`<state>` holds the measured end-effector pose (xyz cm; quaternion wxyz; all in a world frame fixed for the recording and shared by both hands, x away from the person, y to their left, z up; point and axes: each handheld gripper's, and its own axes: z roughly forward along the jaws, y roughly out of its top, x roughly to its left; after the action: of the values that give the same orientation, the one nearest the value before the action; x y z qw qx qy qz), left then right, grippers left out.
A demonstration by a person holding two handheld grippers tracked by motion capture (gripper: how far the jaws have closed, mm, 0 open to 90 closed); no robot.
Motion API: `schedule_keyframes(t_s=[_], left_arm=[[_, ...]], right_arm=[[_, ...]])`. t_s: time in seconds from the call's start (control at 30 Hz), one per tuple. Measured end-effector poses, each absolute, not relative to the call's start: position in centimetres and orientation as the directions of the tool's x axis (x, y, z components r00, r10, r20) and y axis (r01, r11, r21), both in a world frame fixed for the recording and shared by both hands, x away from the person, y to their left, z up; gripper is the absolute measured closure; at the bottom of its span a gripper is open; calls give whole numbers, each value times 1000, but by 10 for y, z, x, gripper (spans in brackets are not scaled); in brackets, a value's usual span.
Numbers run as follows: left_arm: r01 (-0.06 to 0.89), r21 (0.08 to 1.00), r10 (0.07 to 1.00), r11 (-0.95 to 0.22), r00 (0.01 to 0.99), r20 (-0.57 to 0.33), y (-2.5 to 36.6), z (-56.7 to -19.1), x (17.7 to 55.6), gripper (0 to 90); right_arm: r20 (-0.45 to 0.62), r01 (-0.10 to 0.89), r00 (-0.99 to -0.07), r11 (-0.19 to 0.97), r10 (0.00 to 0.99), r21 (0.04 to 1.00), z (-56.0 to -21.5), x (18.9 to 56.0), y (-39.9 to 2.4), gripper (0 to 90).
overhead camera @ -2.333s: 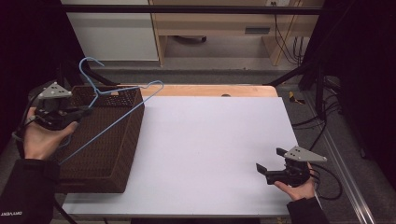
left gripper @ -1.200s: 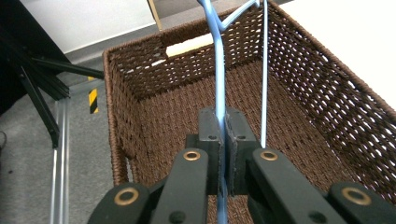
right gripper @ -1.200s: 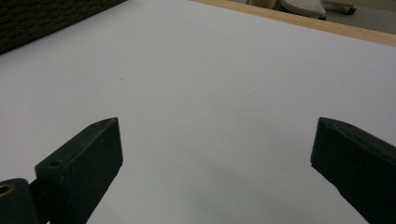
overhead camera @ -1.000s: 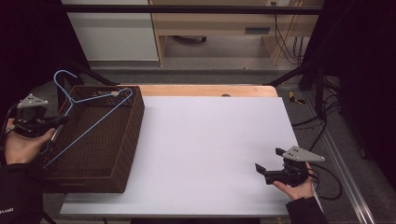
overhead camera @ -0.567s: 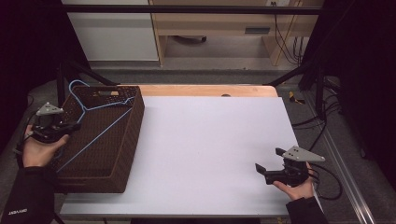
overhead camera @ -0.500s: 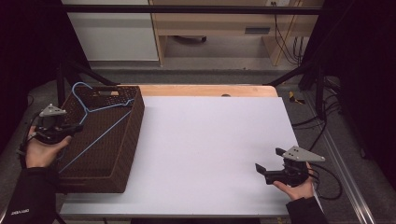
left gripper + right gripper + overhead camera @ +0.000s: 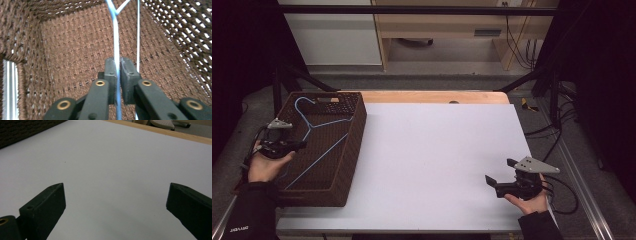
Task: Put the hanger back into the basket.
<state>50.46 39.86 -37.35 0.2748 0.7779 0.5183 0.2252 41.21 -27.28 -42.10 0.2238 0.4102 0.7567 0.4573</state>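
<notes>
A light blue wire hanger [image 7: 332,121] lies inside the dark brown wicker basket [image 7: 357,125] at the table's left. My left gripper [image 7: 301,145] reaches over the basket's left wall and is shut on the hanger's wire. In the left gripper view the wire [image 7: 115,37] runs up between the two pads, with my left gripper [image 7: 118,60] pinching it above the woven basket floor [image 7: 75,50]. The jaws have just eased slightly, with the wire still between them. My right gripper [image 7: 499,171] rests on the white table [image 7: 437,145] at the front right, open and holding nothing [image 7: 116,187].
The basket's far wall has a handle slot [image 7: 327,99]. A wooden strip [image 7: 432,96] edges the table's far side. Cables [image 7: 562,195] trail off the right edge. Beyond the table are a floor and a wooden shelf unit [image 7: 442,25].
My left hand has come down and toward me, bringing the hanger from above the basket's rim to inside the basket. The right gripper has not moved.
</notes>
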Motion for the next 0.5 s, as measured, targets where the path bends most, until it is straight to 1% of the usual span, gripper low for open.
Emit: schedule_keyframes(t_s=[0.03,0.1,0.17,0.2,0.23,0.27,0.3,0.37,0.4,0.43,0.5], left_arm=[[681,660,928,-318,365,71,400,-372,504,815],[679,677,938,-282,345,44,400,-369,502,781],[665,701,940,-257,340,23,399,-364,497,766],[656,713,939,-249,343,13,398,-362,496,715],[640,726,936,-252,352,14,396,-358,493,715],[622,744,935,-244,355,10,393,-354,490,695],[601,765,932,-233,363,-2,390,-350,486,659],[571,791,924,-220,381,-18,385,-345,480,629],[555,803,922,-217,386,-17,381,-342,477,572],[544,811,918,-215,395,-22,379,-340,475,572],[515,830,911,-213,413,-23,370,-336,468,525]], right_arm=[[36,416,-563,245,826,876,-421,412,-273,28],[37,413,-564,244,825,877,-421,412,-273,28],[37,414,-565,245,824,877,-420,412,-274,28],[37,413,-564,243,825,878,-420,412,-274,28],[37,413,-564,243,825,878,-420,412,-274,28],[40,414,-564,240,825,878,-420,412,-274,27],[42,413,-562,237,826,879,-420,412,-274,27],[47,414,-562,232,825,880,-420,412,-274,27],[46,412,-563,232,825,881,-420,412,-274,27],[46,412,-563,232,825,881,-420,412,-274,27],[47,412,-562,230,826,882,-420,412,-274,27]])
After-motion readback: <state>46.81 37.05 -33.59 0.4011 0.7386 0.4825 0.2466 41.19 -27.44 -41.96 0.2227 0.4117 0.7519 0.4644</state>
